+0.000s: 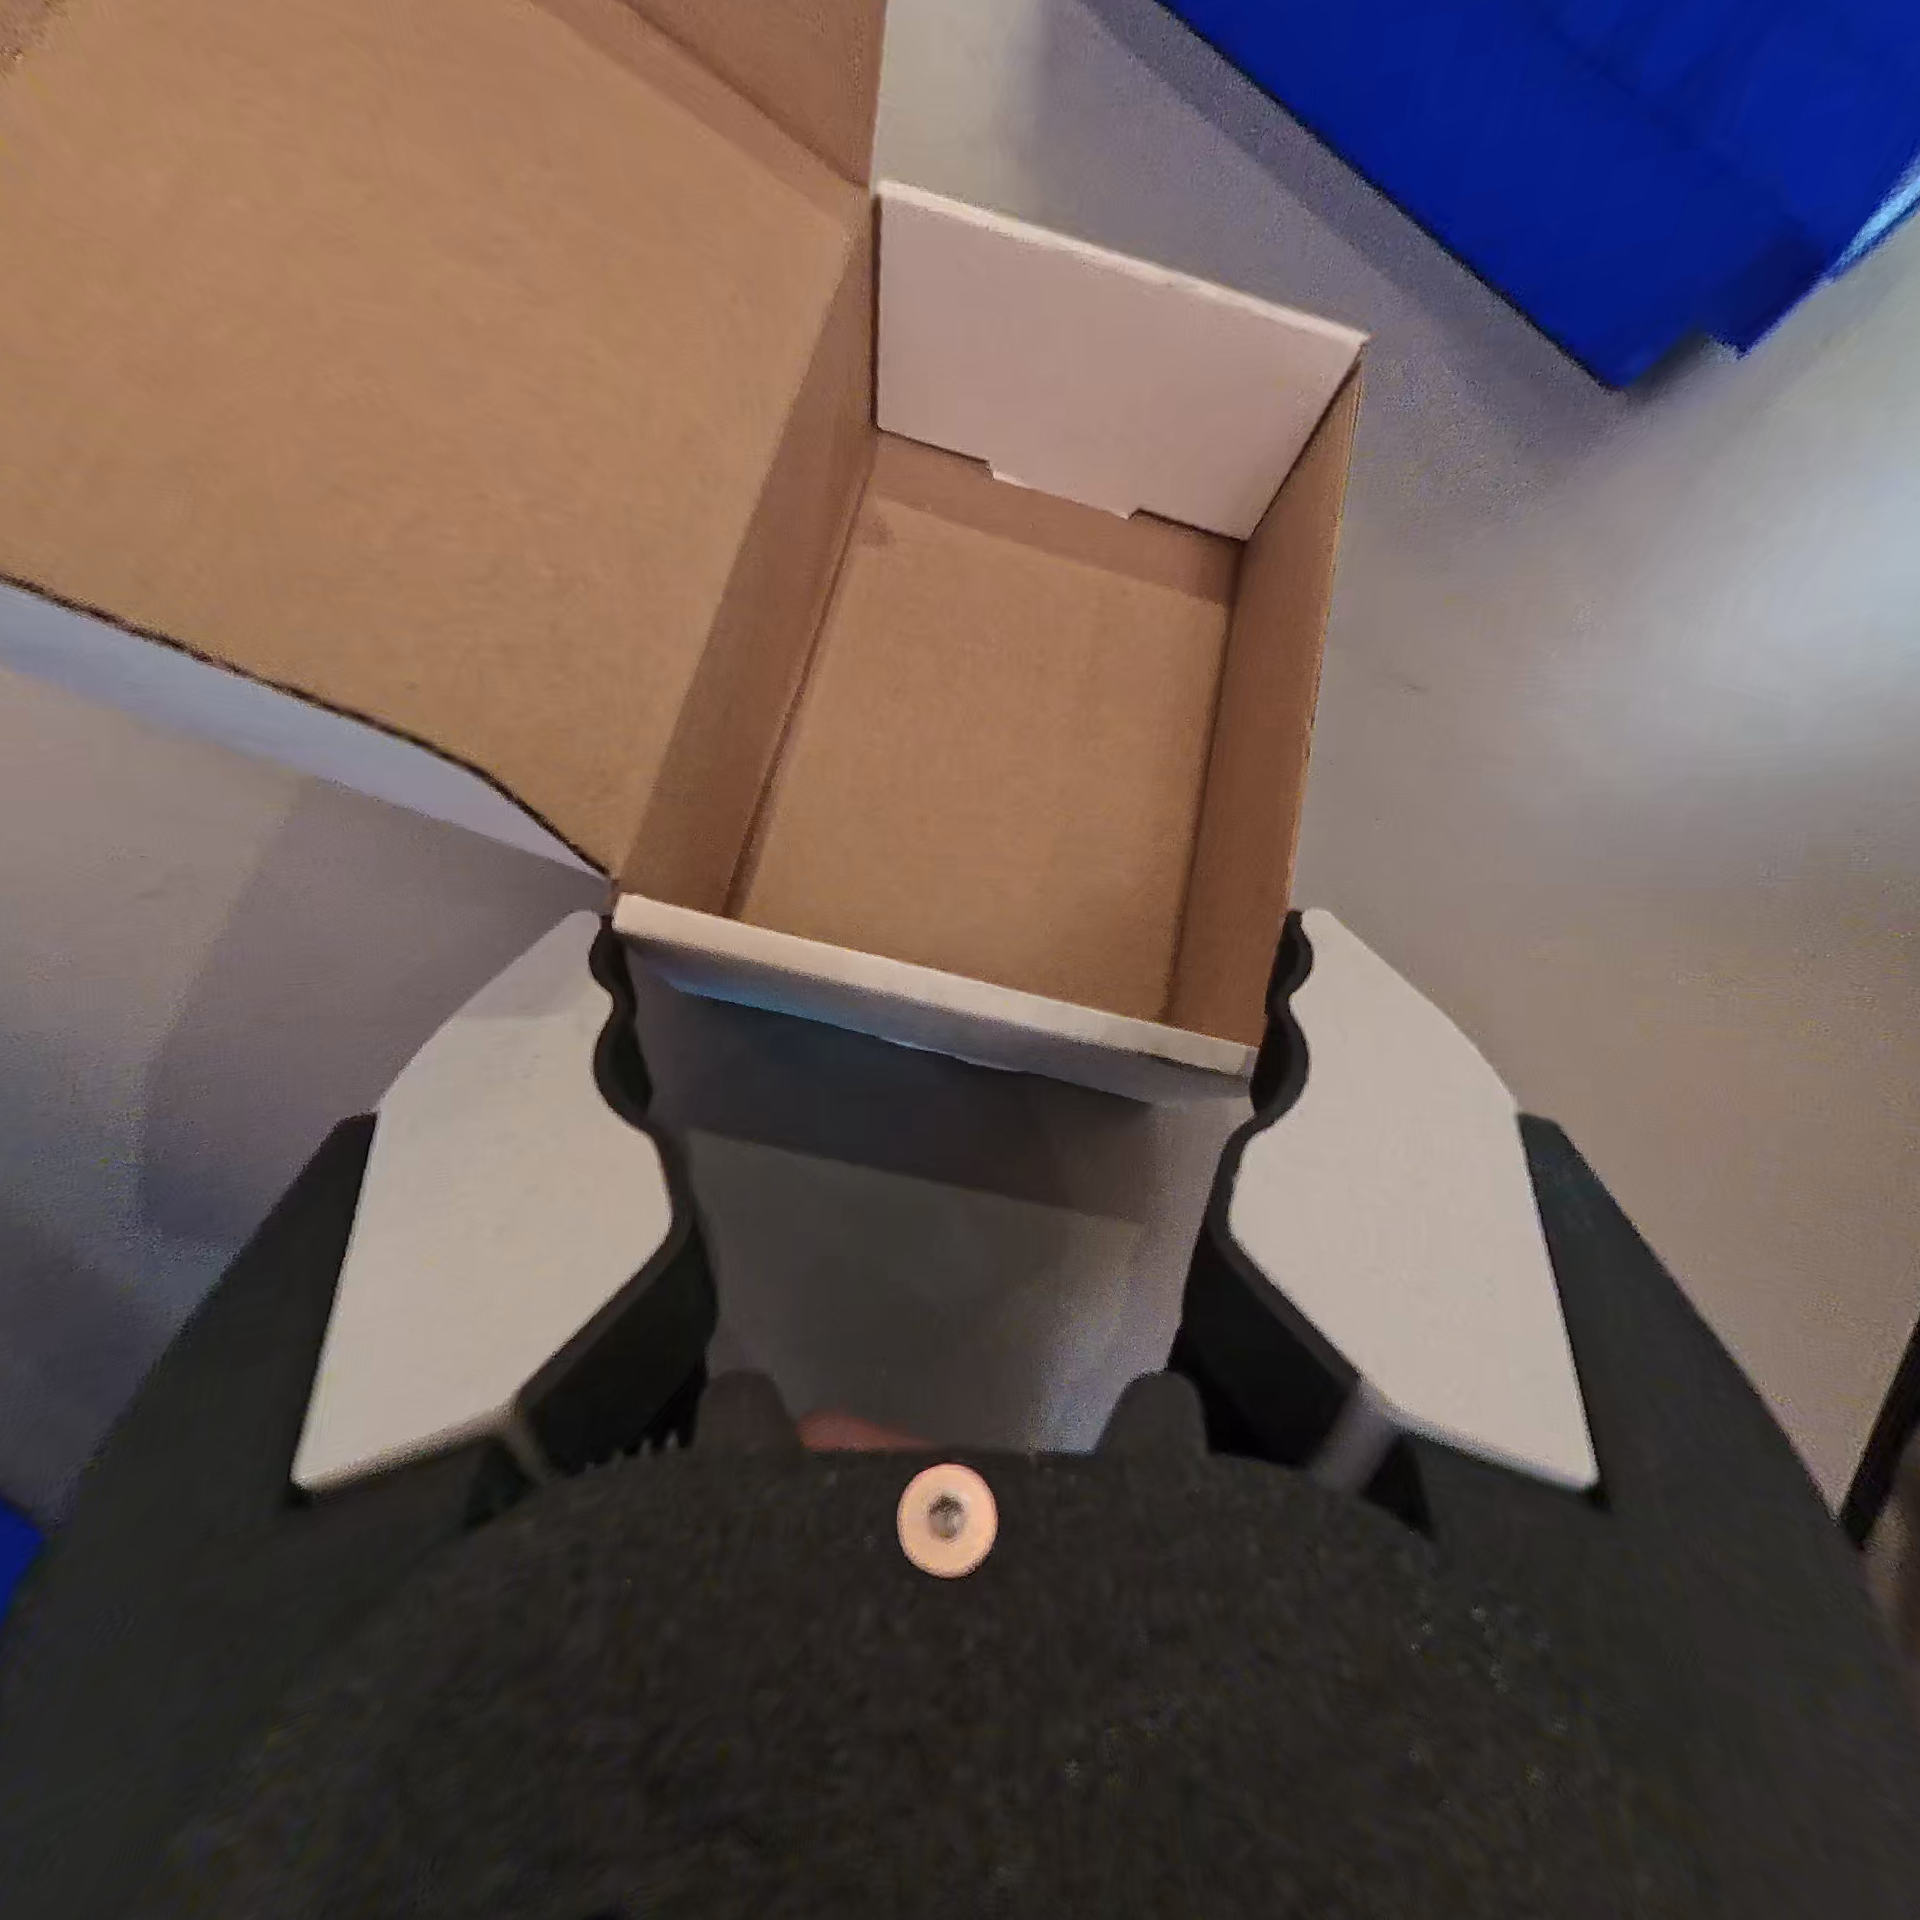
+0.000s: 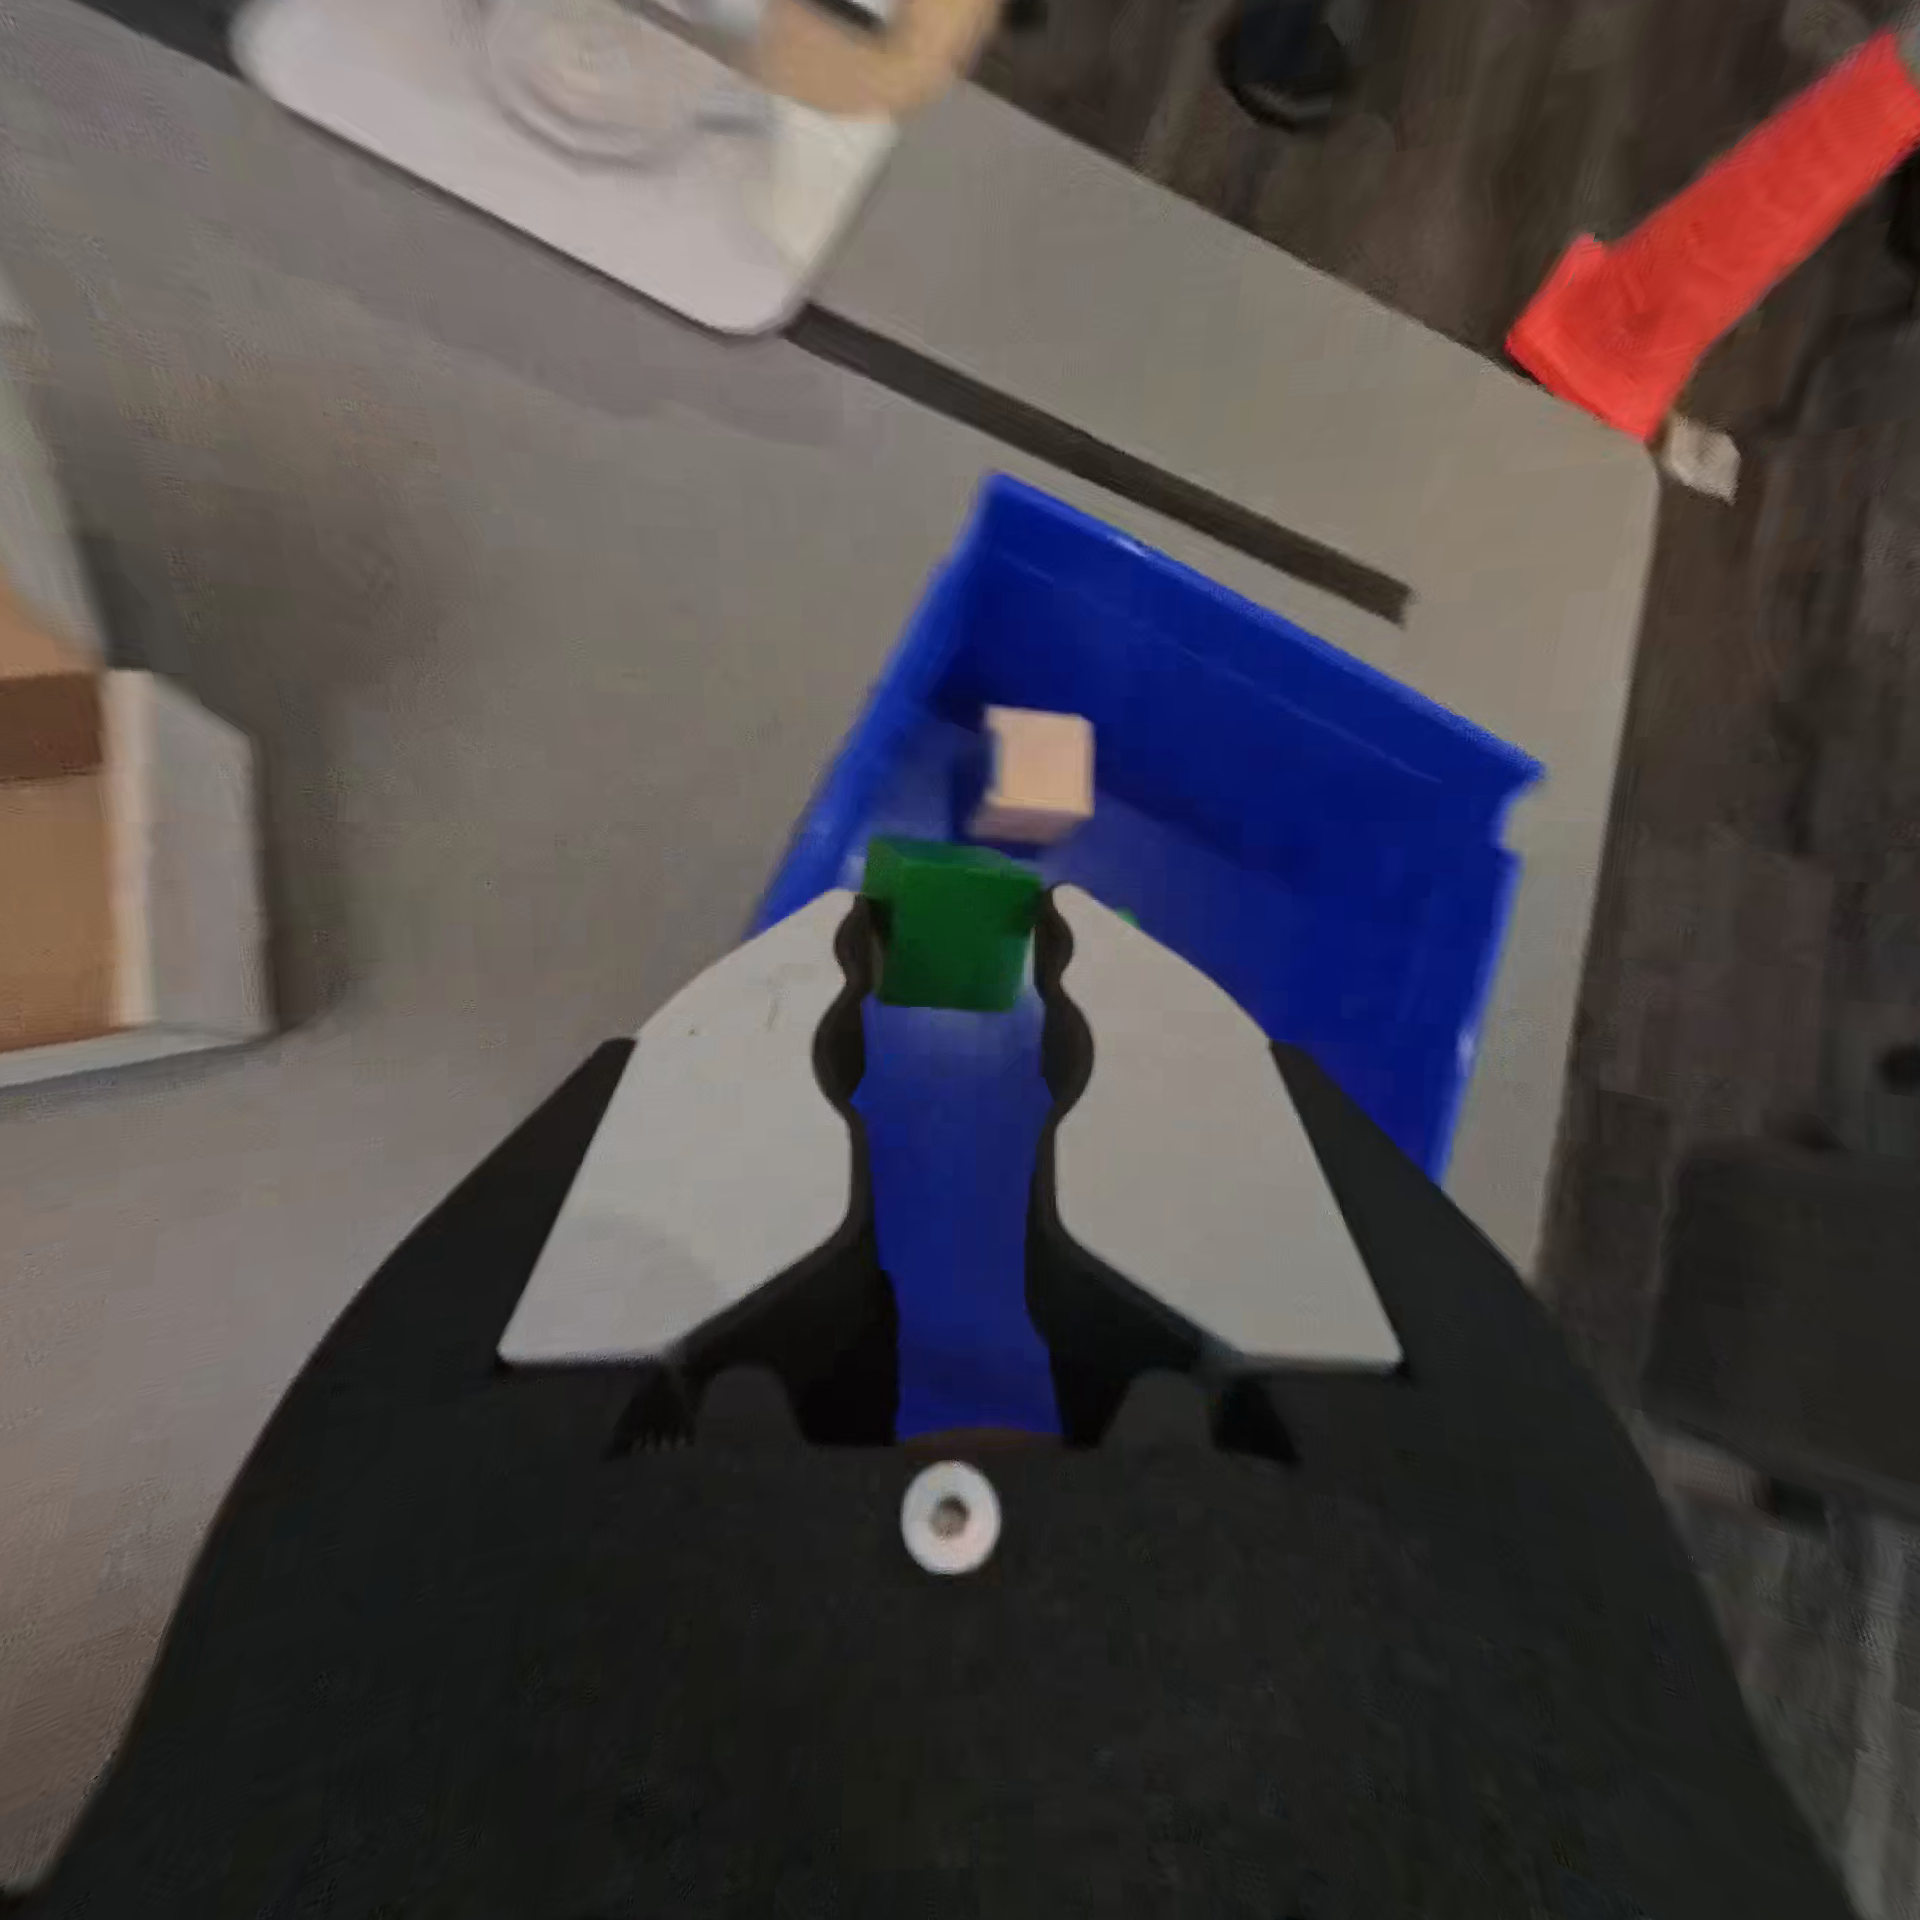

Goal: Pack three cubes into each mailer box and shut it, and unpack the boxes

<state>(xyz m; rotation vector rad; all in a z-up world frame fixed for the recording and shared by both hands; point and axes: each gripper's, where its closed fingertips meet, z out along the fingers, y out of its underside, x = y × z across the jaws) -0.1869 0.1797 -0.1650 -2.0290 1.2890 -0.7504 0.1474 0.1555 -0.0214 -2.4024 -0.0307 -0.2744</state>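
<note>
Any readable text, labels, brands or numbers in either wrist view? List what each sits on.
None readable in either view.
Mailer box: plain cardboard inside, white outside, no print showing.
Blue bin, green cube, tan cube: unmarked.
White object at the table's far edge: too blurred to tell whether it carries any marking.

Mailer box (image 1: 997, 748): plain brown inside, white outside and on its end walls. Bin (image 2: 1299, 831): solid blue. Held cube (image 2: 951, 940): green. Cube in bin (image 2: 1039, 774): pale tan, possibly bare wood; view blurred. Table (image 2: 468, 623): flat grey. Gripper fingers (image 2: 717, 1143): light grey faces, black edging. Object off table (image 2: 1714, 229): red.
</note>
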